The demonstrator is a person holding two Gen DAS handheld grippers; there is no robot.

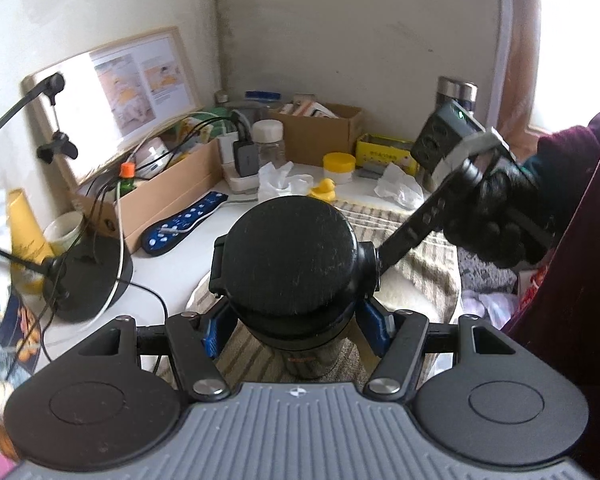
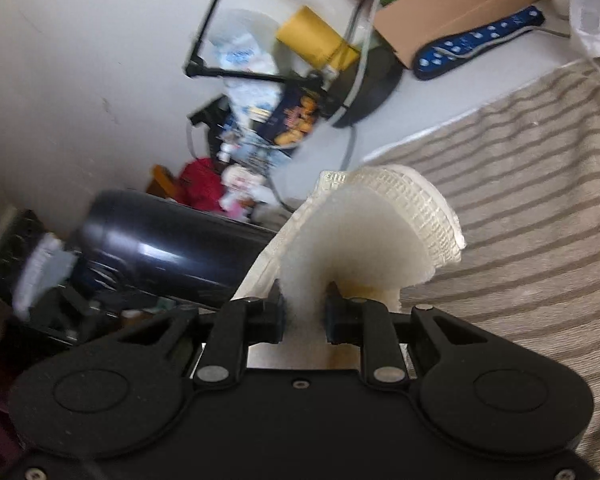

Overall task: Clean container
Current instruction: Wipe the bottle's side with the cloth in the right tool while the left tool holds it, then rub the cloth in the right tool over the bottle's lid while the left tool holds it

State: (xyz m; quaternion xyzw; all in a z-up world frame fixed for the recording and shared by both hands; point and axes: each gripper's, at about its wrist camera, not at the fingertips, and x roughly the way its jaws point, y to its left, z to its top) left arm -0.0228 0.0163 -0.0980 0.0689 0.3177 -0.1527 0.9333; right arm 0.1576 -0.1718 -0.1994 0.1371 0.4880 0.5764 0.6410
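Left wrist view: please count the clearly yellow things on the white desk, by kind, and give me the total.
Small yellow rubber duck: 1
White jar with round yellow lid: 1
Yellow rectangular box at the back: 1
Tall yellow cone-shaped bottle at the left edge: 1
Total: 4

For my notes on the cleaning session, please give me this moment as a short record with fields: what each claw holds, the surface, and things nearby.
left claw: shut on the black flask, lid closed
right claw: shut on a white sponge, bent
sponge and flask: side by side; contact cannot be told
surface: striped towel on a white table
nearby: yellow rubber duck, blue power strip, cardboard box
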